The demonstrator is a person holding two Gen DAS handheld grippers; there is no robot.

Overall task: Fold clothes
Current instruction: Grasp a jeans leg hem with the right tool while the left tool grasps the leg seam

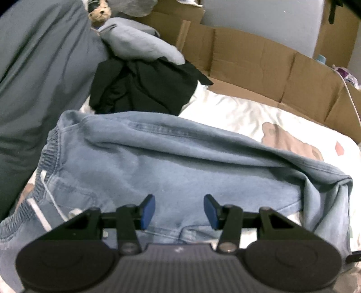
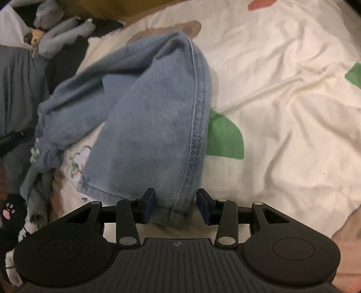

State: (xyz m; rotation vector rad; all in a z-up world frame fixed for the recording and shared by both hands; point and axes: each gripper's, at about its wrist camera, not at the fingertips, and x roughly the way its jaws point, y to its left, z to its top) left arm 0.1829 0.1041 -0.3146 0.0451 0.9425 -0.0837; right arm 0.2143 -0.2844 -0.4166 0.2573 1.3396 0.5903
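Both grippers hover over a pair of light-blue jeans point(image 1: 180, 175) spread on a white printed bedsheet point(image 1: 237, 110), and the jeans serve as the landmark for everything else.

Left of the jeans in the left wrist view lies a large grey cloth point(image 1: 40, 67). Beyond their waistband sits a crumpled black garment point(image 1: 144, 85), with a pale grey-blue garment point(image 1: 140, 42) piled on top of it and a small plush toy point(image 1: 100, 13) behind that. The left gripper point(image 1: 179, 210) hangs just above the seat of the jeans, near the elastic waistband and white drawstring point(image 1: 52, 200); its blue pads stand apart with only flat denim showing beneath them, gripping nothing. To the right and beyond the jeans, flattened cardboard box walls point(image 1: 259, 60) border the sheet; what they contain cannot be told.

In the right wrist view, a folded leg of the jeans point(image 2: 158, 126) rises from the sheet toward the camera. The right gripper point(image 2: 176, 207) has the hem end of that leg between its blue pads; the left pad touches the cloth, a narrow gap shows at the right pad, so it is not firmly clamped. Right of the leg, the sheet shows a green leaf print point(image 2: 225, 137).
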